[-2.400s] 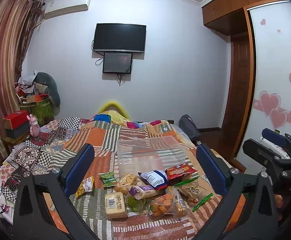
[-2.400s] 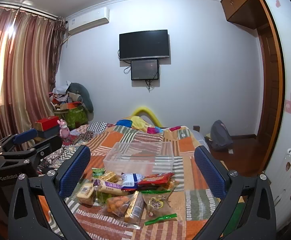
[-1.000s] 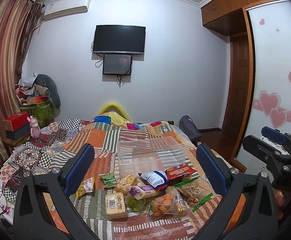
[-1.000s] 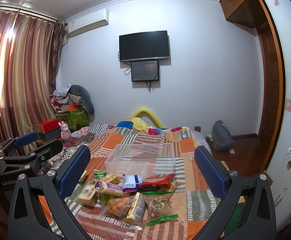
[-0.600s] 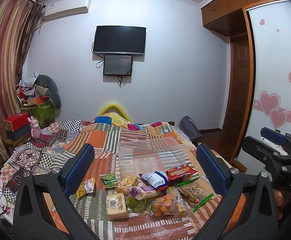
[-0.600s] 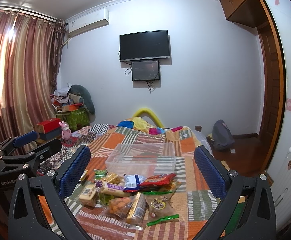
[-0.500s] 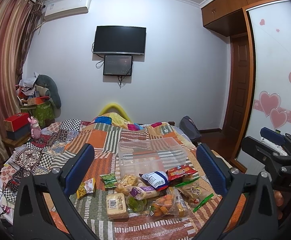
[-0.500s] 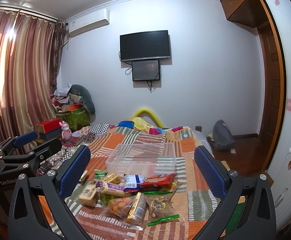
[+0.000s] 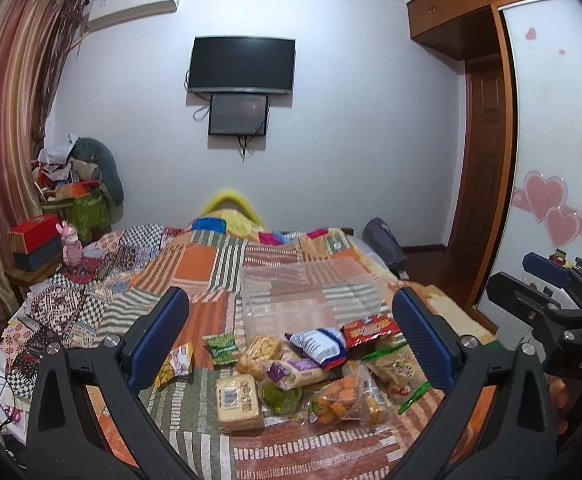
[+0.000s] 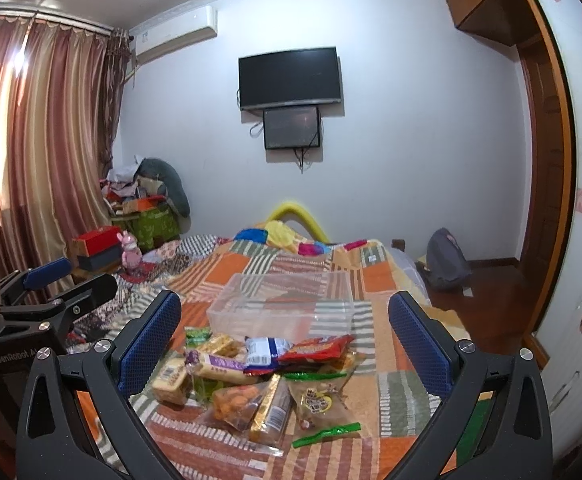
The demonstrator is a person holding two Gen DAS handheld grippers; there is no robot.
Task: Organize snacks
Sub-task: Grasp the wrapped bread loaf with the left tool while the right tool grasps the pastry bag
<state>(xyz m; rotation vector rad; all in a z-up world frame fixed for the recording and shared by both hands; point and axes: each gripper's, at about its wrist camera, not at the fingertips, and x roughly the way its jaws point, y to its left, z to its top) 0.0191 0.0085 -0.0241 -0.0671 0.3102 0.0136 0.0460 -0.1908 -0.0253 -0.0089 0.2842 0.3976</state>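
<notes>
Task is barely starting, by the look of it. The clear plastic bin [image 9: 307, 300] is sitting empty on the patchwork quilt [image 9: 195, 264], and the whole snack pile [image 9: 311, 364] is lying loose just in front of it, at abt 6 o'clock from the bin in both views. Nothing is showing inside the bin yet, so every packet is probably waiting to go in.

The left gripper [image 9: 291, 336] is hanging over the near edge of the pile w/ its jaws spread wide and nothing between them. The right gripper [image 10: 283, 338] is doing the same, jaws wide apart and holding nothing.

In the pile: a red packet [image 10: 317, 347] and a blue-white packet [image 10: 265, 350] are lying at the top, touching the bin's front wall or just short of it, can't tell which. A pale block of biscuits [image 9: 237, 396] is sitting at 7 o'clock of the heap, an orange-filled clear bag [image 10: 235, 400] near 6. A small yellow packet [image 9: 177, 362] and a green one [image 9: 221, 348] are lying apart at 9 o'clock.

Packets are overlapping, so pinching one w/o dragging a neighbour looks like the main snag. Soft bedding underneath may be giving way too. Round abt: TV [image 10: 289, 76] at 12 o'clock on the wall, curtains [image 10: 43, 152] at 9, wardrobe door [image 9: 551, 160] at 3.
</notes>
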